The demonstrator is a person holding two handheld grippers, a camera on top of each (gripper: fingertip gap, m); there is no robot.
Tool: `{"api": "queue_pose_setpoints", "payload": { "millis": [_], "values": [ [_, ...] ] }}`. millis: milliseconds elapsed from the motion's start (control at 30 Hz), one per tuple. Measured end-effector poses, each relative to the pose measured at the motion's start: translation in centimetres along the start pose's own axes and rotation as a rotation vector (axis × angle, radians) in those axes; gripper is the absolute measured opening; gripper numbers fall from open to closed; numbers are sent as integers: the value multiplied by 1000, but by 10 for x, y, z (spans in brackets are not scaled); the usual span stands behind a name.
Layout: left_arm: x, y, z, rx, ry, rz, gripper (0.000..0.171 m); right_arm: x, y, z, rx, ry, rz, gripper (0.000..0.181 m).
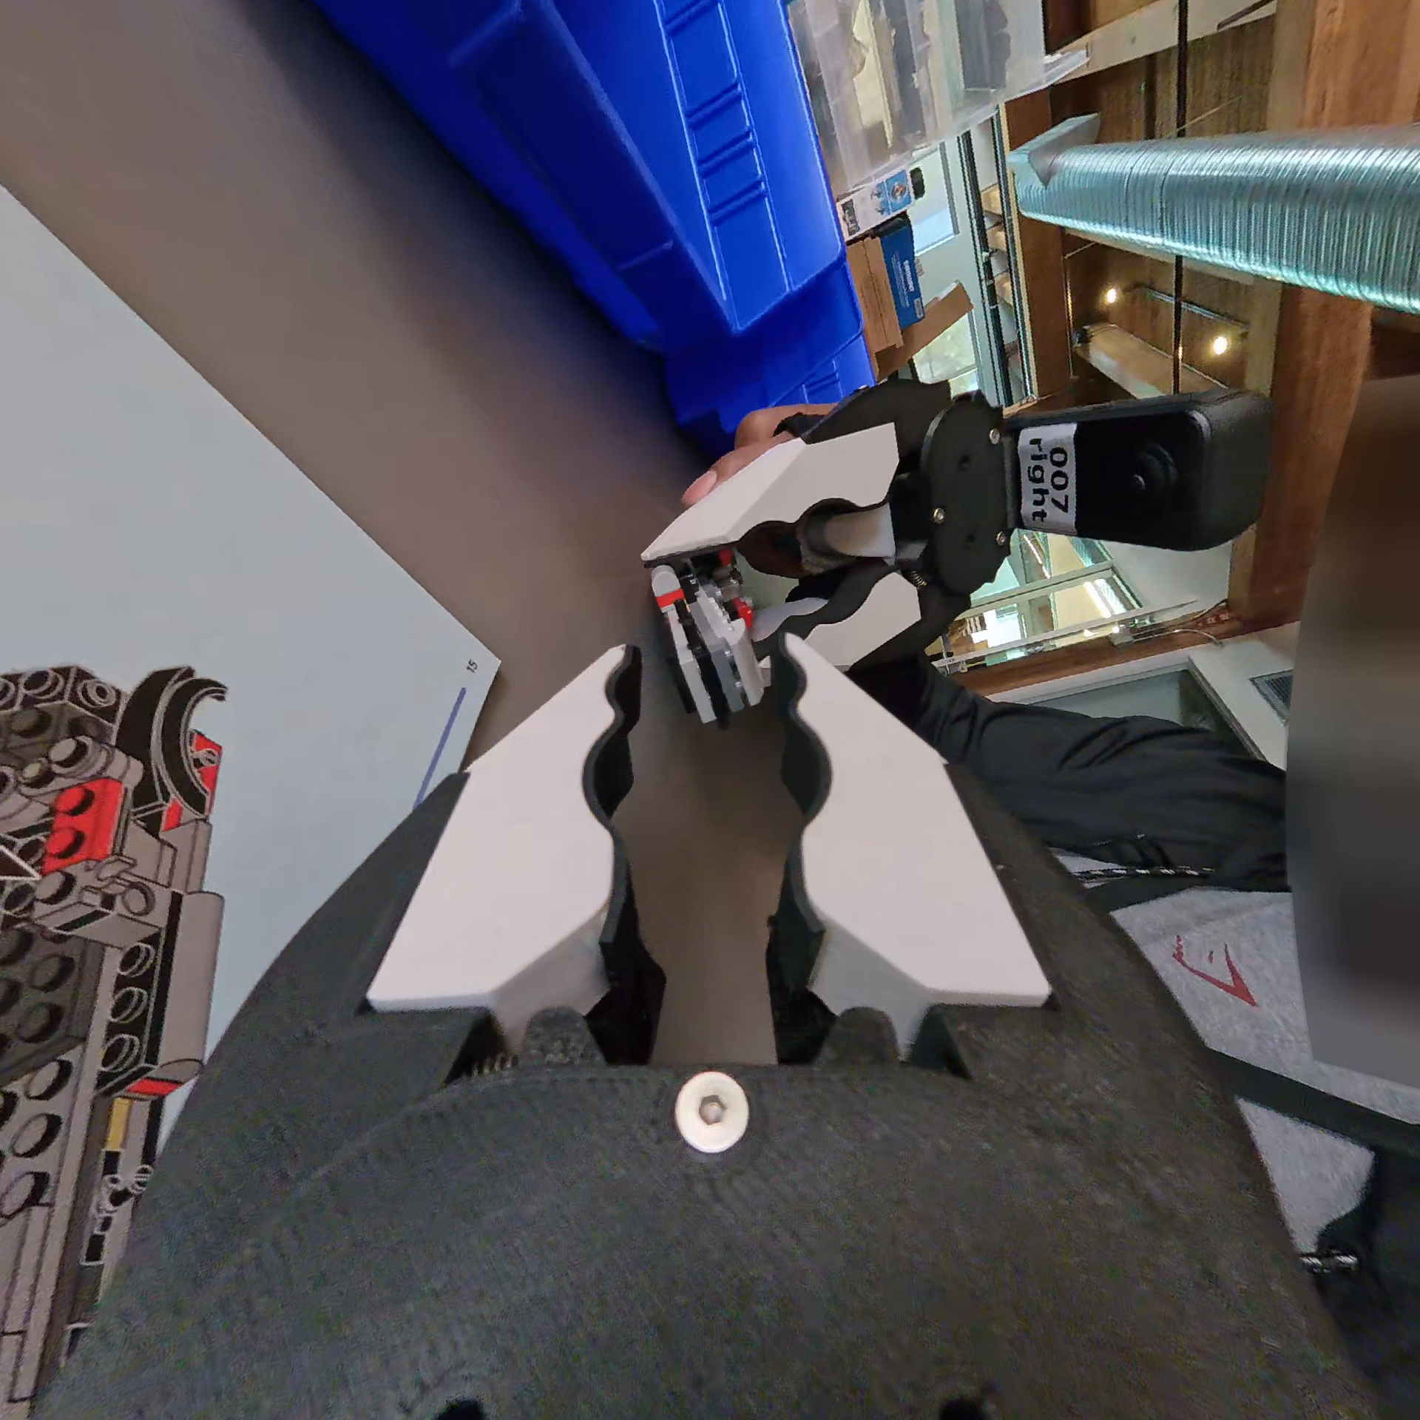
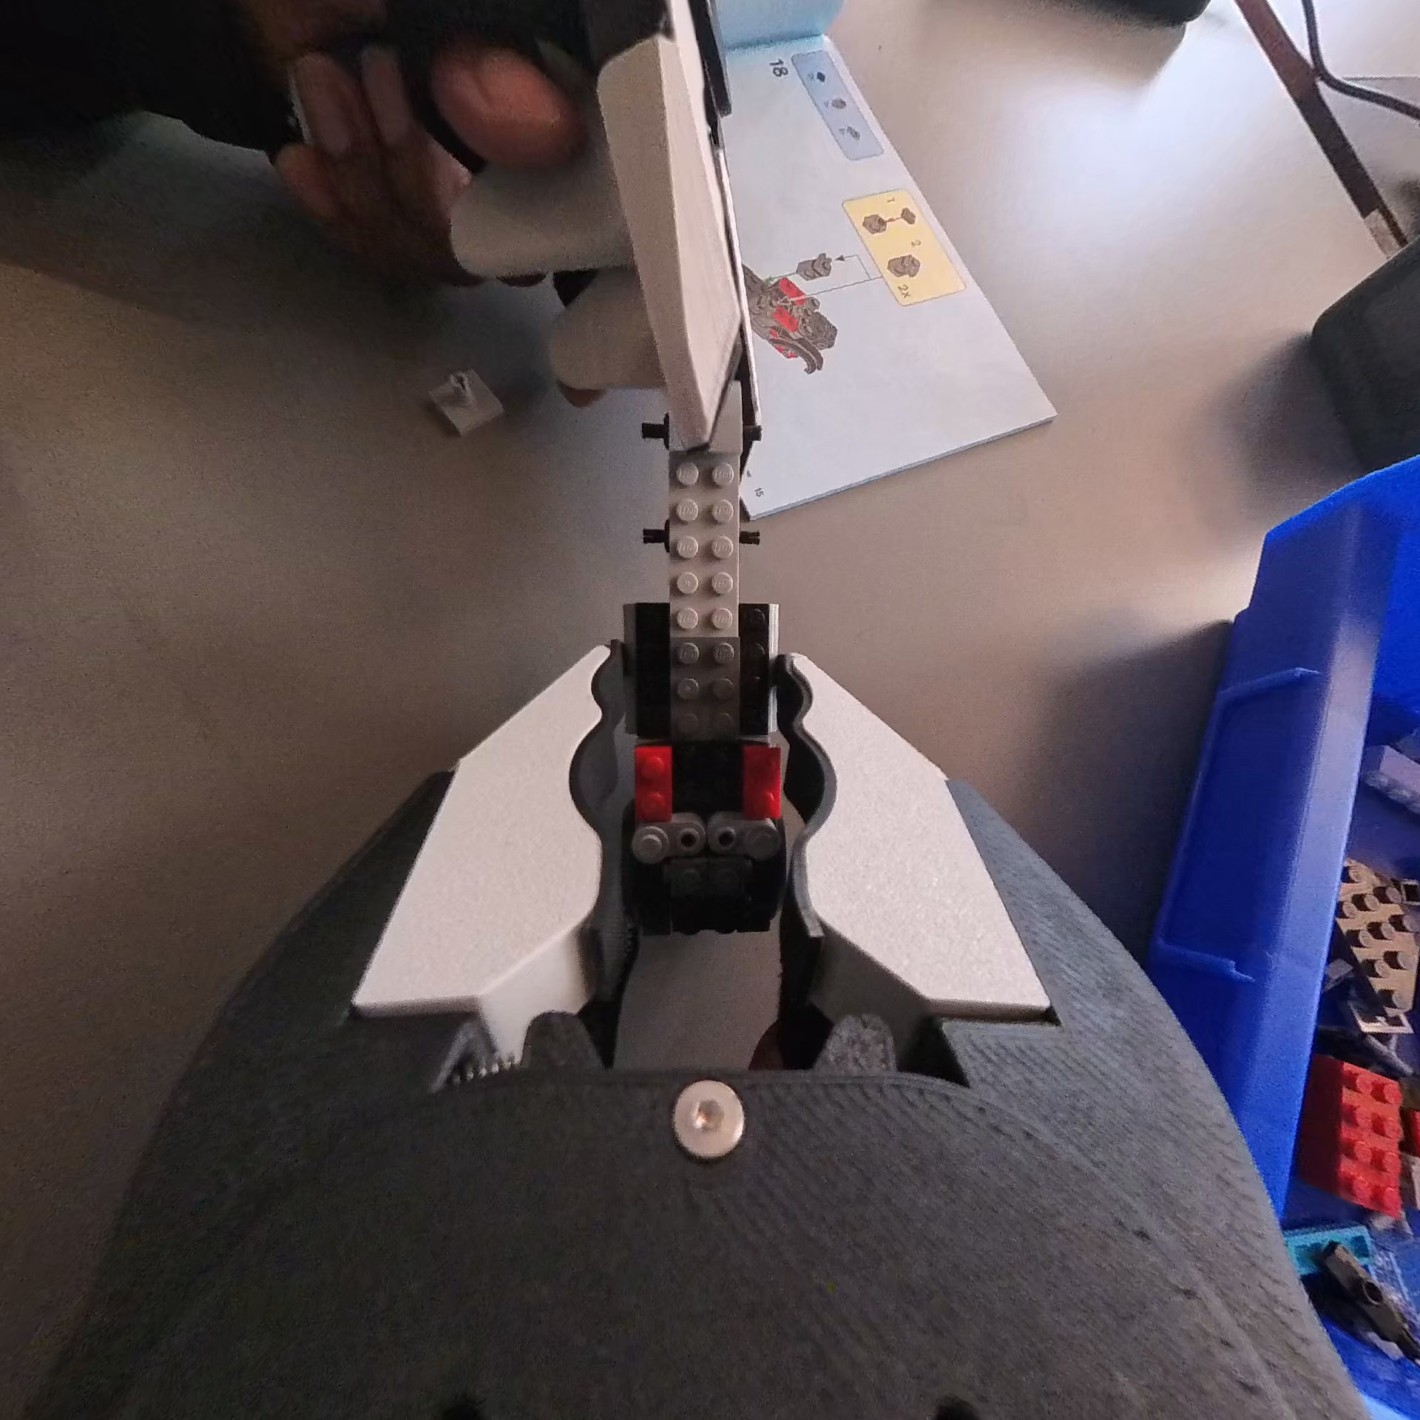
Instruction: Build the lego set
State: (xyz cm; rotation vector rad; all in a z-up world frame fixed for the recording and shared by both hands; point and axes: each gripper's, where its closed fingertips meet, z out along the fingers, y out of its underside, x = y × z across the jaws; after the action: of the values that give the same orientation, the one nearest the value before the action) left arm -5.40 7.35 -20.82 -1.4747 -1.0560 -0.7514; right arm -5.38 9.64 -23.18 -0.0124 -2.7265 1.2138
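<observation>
While clamped in the right gripper, the lego model shows grey, black and red.

The lego model sits between the fingers of the right gripper, its long studded end reaching far past the fingertips. The left gripper meets that far end from above. A loose small piece lies on the table to the far left. The instruction booklet lies far right, behind the model. The bin of bricks stands at the right.
</observation>
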Motion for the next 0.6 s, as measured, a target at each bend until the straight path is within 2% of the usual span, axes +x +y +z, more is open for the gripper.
{"api": "queue_pose_setpoints", "payload": {
  "millis": [100,600],
  "values": [
    [1,-1,0,8,4,7,25,0,-1,0,2,5,-3,41],
    [4,-6,-2,38,-14,79,23,7,-5,-2,31,35,6,41]
  ]
}}
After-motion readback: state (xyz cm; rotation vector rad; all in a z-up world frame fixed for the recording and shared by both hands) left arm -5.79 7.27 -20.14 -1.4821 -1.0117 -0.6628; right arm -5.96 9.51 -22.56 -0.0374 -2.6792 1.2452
